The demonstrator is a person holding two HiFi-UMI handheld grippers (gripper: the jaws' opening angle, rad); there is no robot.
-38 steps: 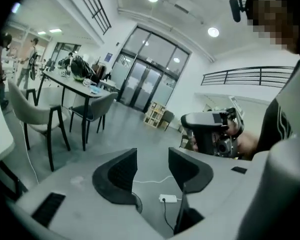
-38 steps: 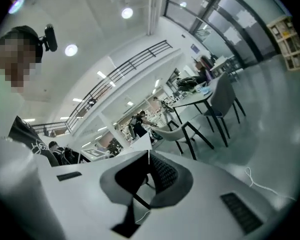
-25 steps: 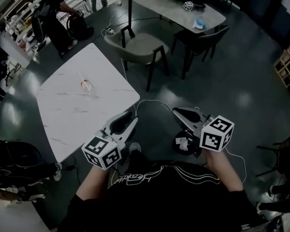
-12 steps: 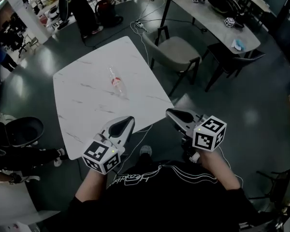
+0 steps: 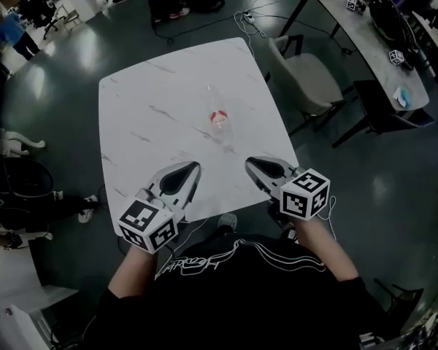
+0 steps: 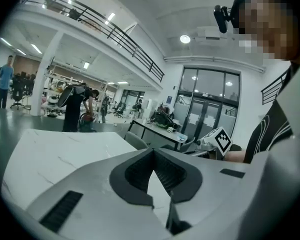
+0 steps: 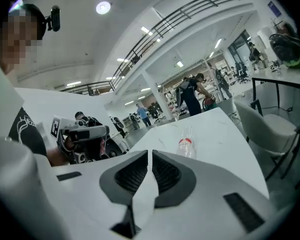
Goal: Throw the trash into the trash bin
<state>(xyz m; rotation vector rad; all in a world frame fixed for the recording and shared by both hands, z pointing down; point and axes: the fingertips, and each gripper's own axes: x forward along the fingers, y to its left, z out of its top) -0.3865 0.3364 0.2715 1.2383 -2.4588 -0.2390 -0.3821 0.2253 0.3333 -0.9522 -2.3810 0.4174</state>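
A clear plastic bottle point(image 5: 219, 116) with a red label lies on its side in the middle of the white marble table point(image 5: 146, 108). In the right gripper view the bottle point(image 7: 186, 143) is a short way ahead of the jaws, slightly to the right. My left gripper point(image 5: 192, 168) hangs over the table's near edge, shut with nothing in it. Beside it, my right gripper point(image 5: 251, 162) is also shut and empty, its tip point(image 7: 150, 152) pointing toward the bottle. The left gripper's tip point(image 6: 152, 150) aims across the tabletop. No trash bin is in view.
A grey chair point(image 5: 312, 83) stands at the table's right side, with a long table point(image 5: 369, 28) behind it. Cables point(image 5: 257, 22) run over the dark floor. A black chair point(image 5: 14, 184) stands at the left. People stand at the far end of the room.
The view has swung from the floor beside the table onto the table itself. Both grippers have moved from beside the table to over its near edge, facing the bottle. The small bin under the right gripper has left the view.
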